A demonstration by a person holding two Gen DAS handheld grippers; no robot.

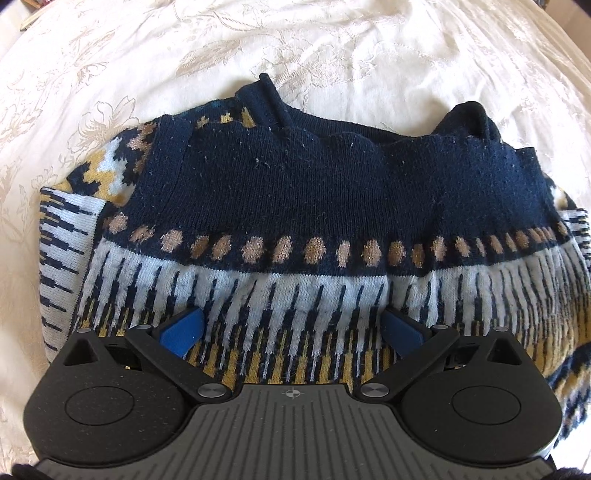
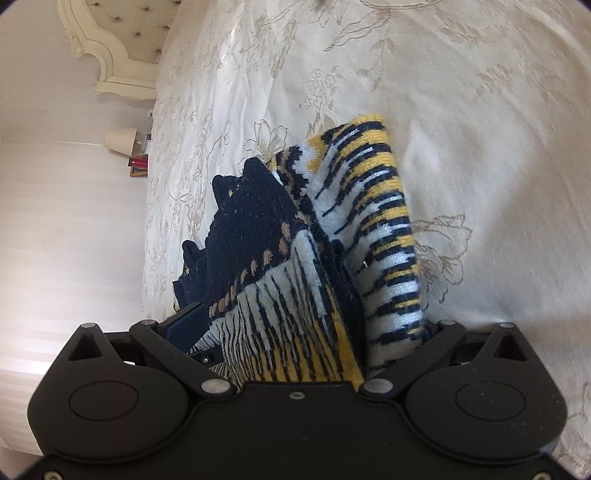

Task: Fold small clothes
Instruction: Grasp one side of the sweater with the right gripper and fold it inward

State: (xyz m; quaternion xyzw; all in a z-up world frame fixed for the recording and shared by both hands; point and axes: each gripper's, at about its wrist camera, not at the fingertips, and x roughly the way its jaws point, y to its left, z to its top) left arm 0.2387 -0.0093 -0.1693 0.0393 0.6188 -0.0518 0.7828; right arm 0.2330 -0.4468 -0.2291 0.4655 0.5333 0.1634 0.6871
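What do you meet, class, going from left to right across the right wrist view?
Wall → headboard → lamp → patterned sweater → bedspread.

The bed [image 1: 369,44] is wearing a cream floral bedspread [image 1: 110,92], and a folded navy patterned sweater [image 1: 295,192] is lying right on it.

One knitted sweater [image 1: 295,206], navy with white, yellow and tan patterning, lies on one bed [image 1: 332,44] covered by one cream floral bedspread [image 2: 480,92]. Two tools appear: the left tool [image 1: 291,326] and the right tool [image 2: 295,332]. Beside the bed stand one tufted headboard [image 2: 125,33] and one lamp [image 2: 120,140] with a pale shade.
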